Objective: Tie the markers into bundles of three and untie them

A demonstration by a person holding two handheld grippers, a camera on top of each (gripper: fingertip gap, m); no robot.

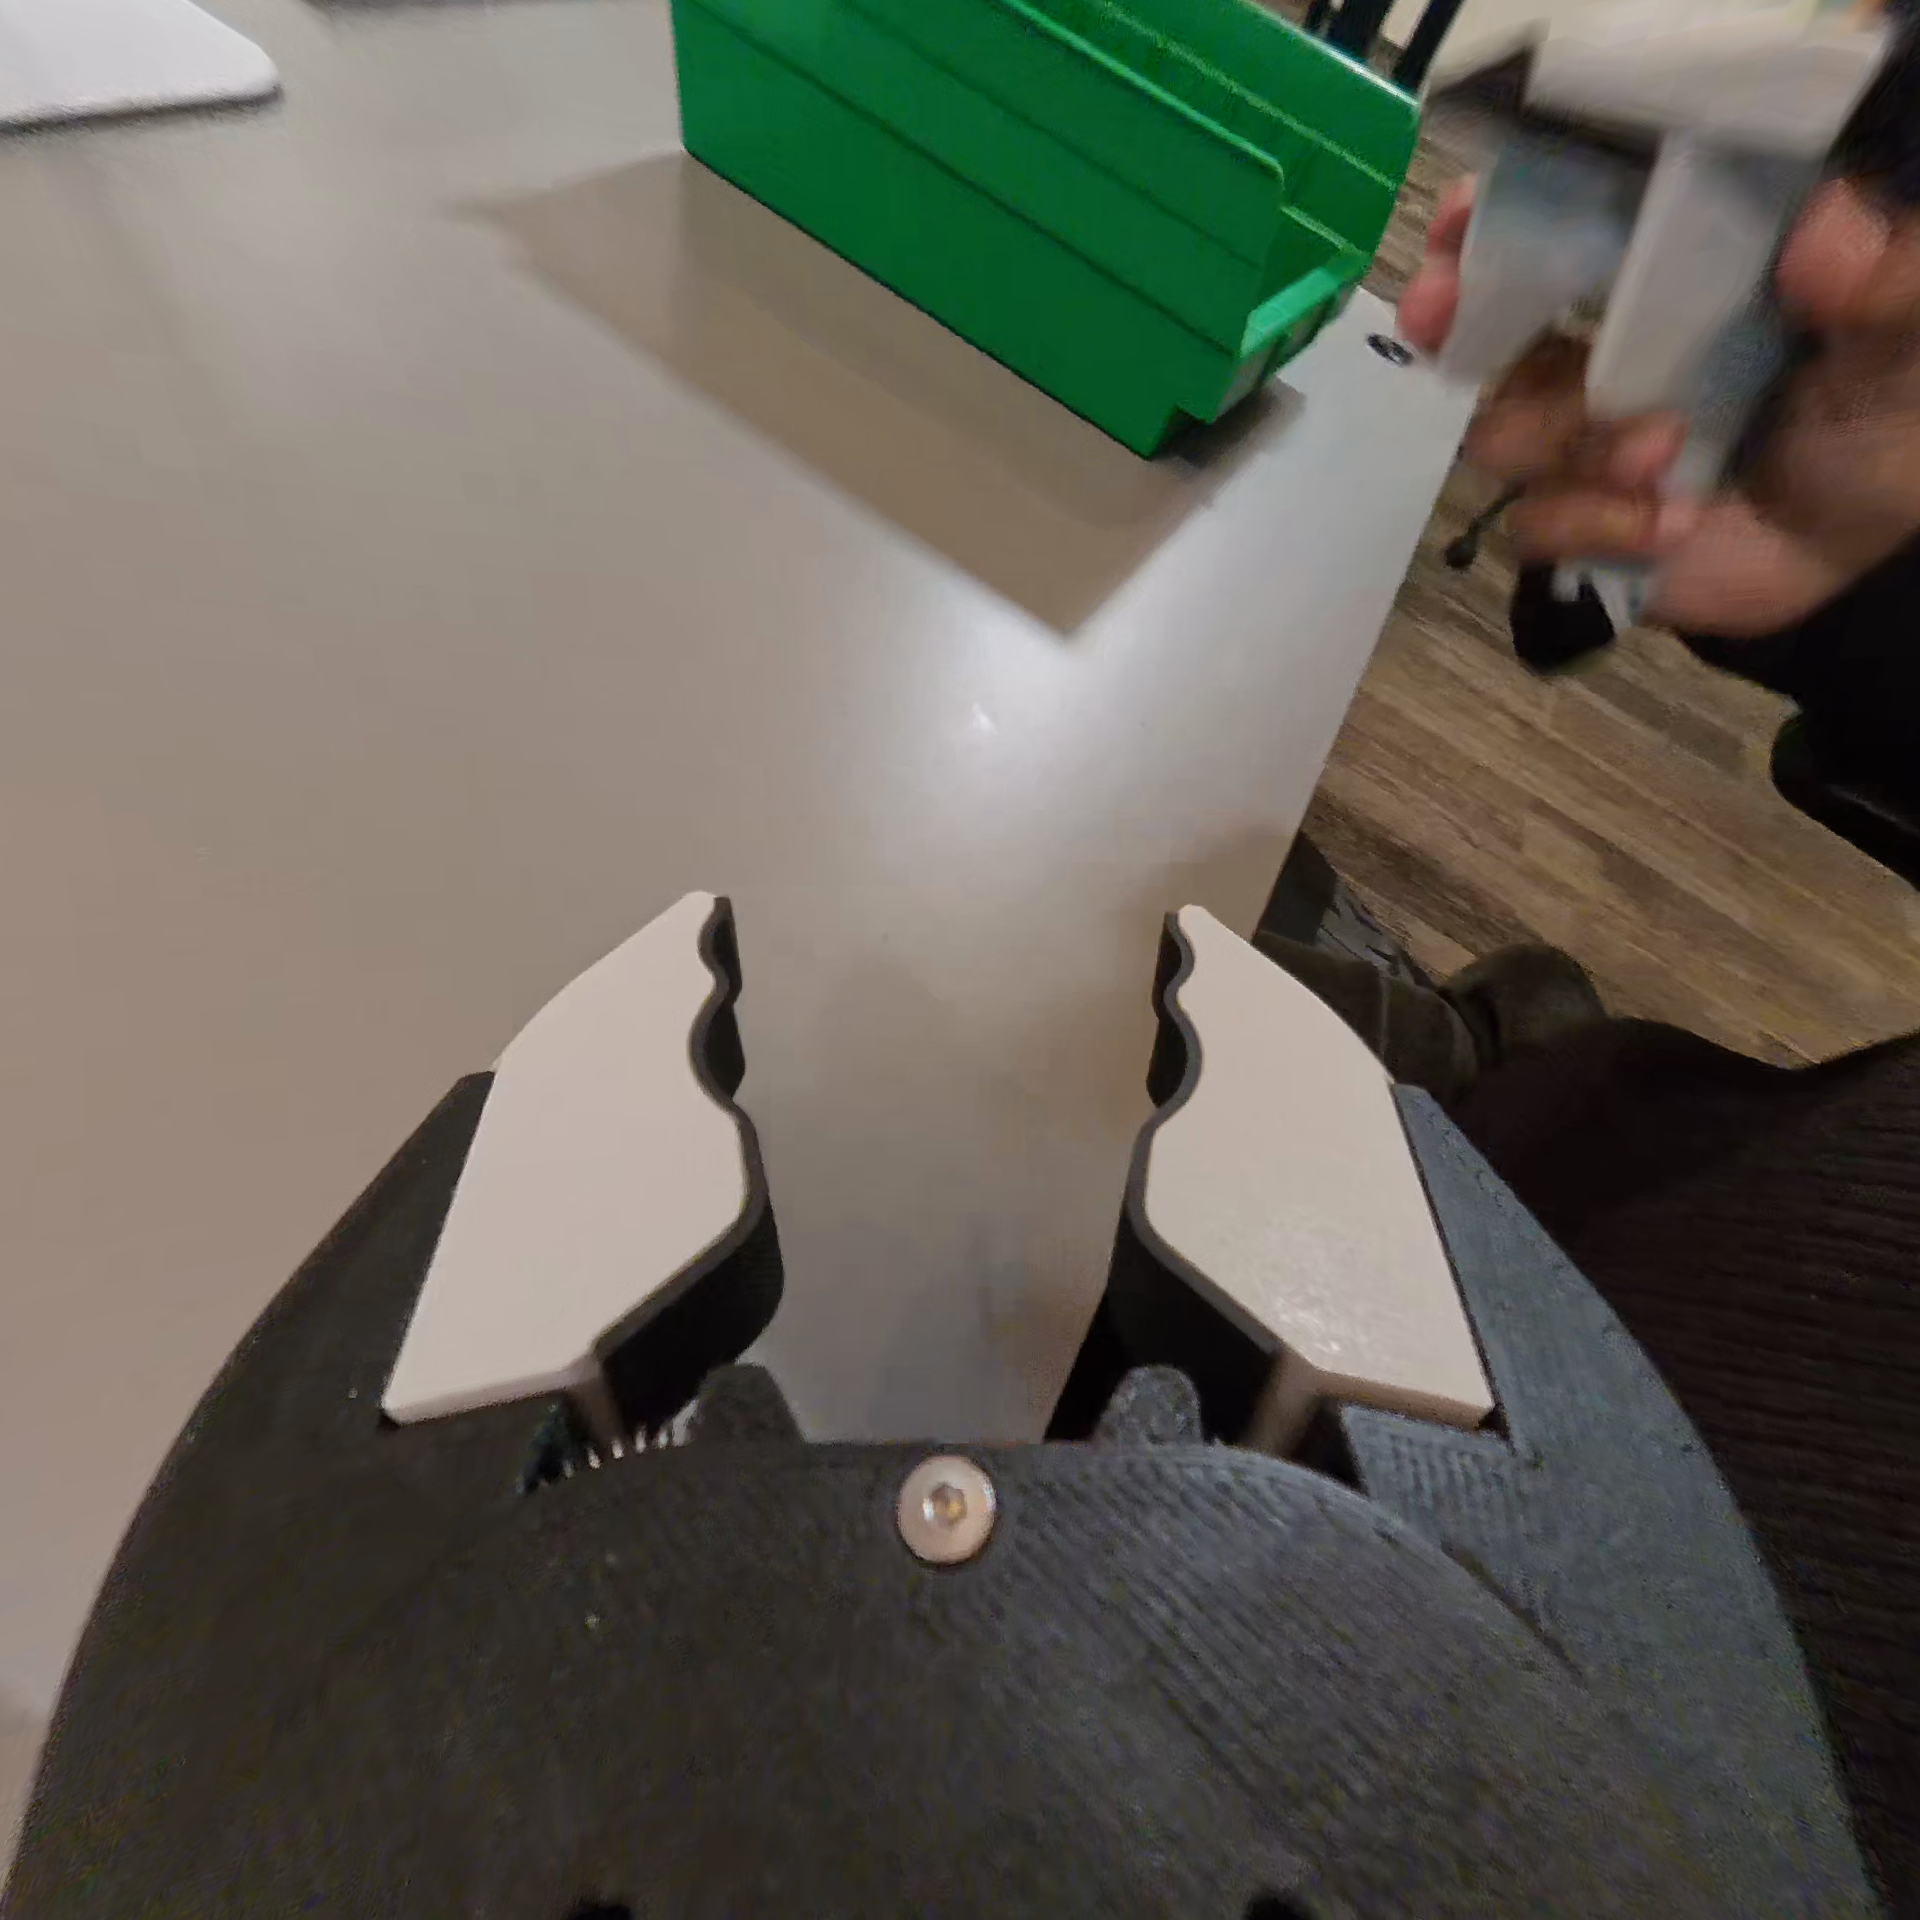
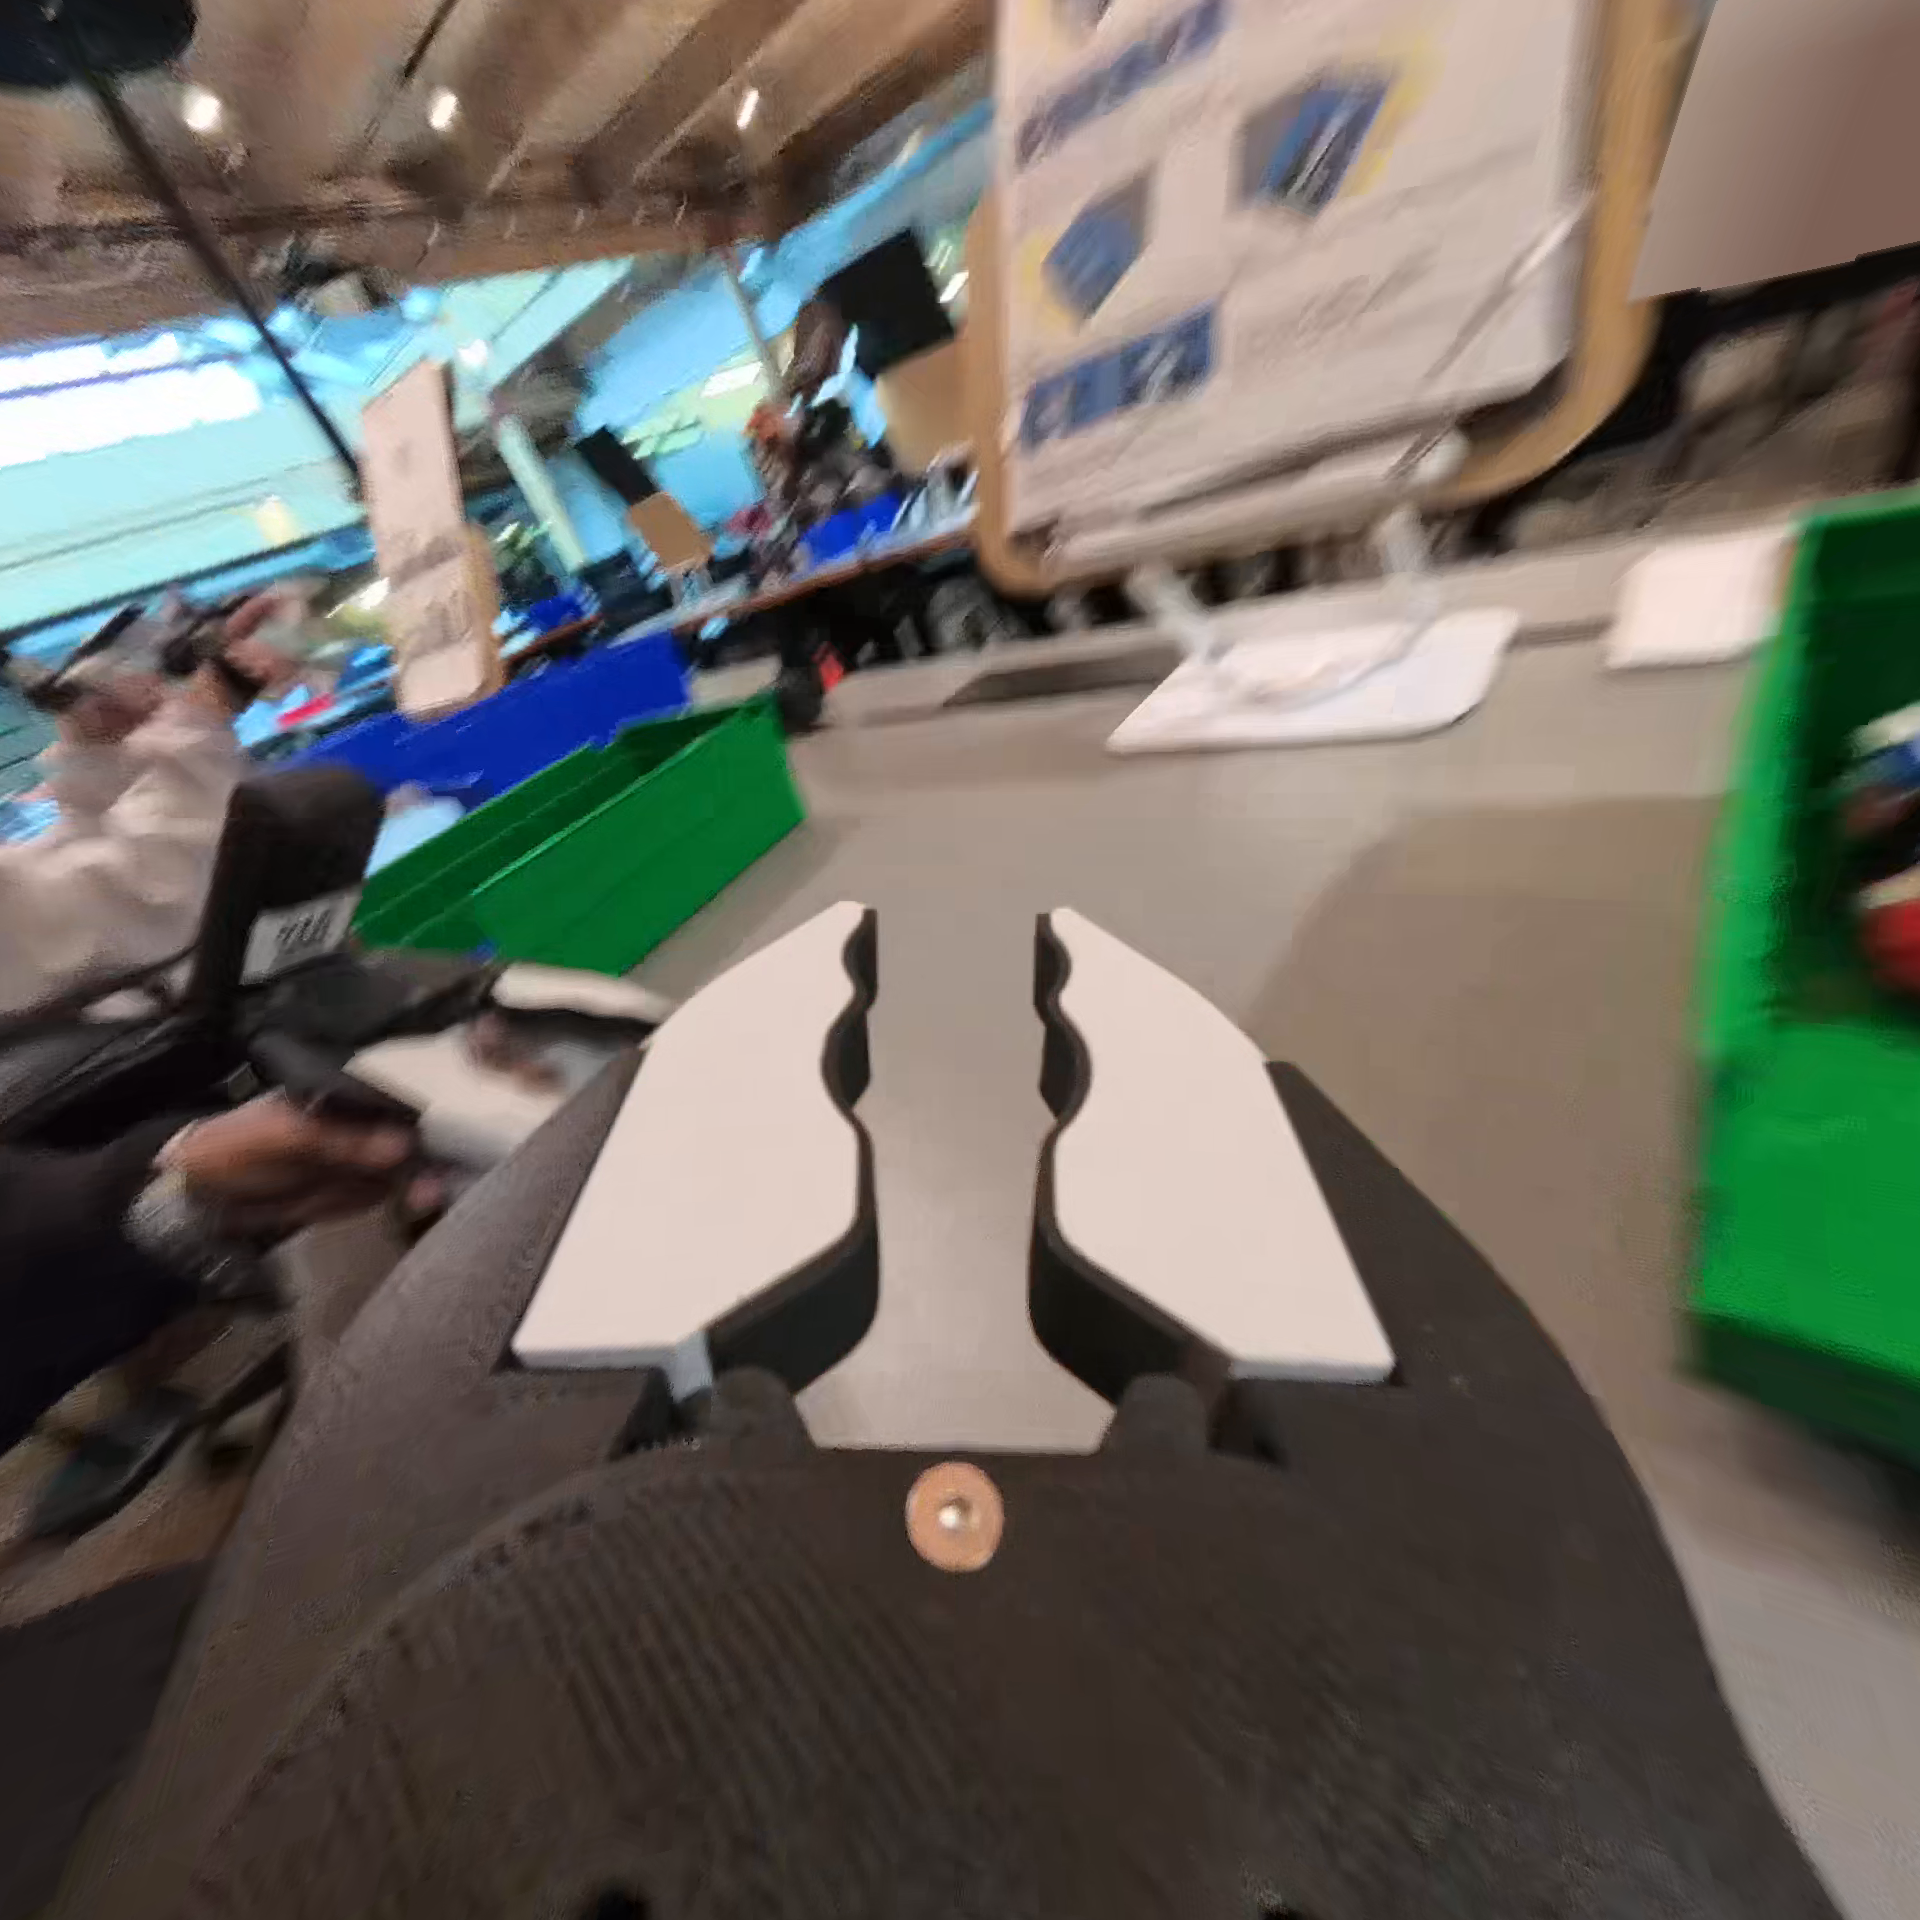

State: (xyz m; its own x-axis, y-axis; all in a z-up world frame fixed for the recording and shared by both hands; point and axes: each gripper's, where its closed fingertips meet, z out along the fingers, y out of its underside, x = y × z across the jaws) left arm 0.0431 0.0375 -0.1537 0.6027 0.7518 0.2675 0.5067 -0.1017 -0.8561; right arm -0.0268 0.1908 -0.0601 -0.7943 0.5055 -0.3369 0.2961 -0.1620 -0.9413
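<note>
My left gripper is open and empty, low over the grey table near its right edge. A green bin stands ahead of it at the far right of the table. The other gripper, blurred and held in a hand, hangs beyond the table edge at the upper right. My right gripper is open and empty, with a narrower gap, above the grey table. A green bin lies ahead on the left. A second green bin stands close on the right with blurred coloured things inside.
A white flat pad lies at the far left of the table. A wood floor lies beyond the table's right edge. A white board base and a large poster board stand at the back. A person's hand is at the left. About 20 cm separates my left fingertips from my right.
</note>
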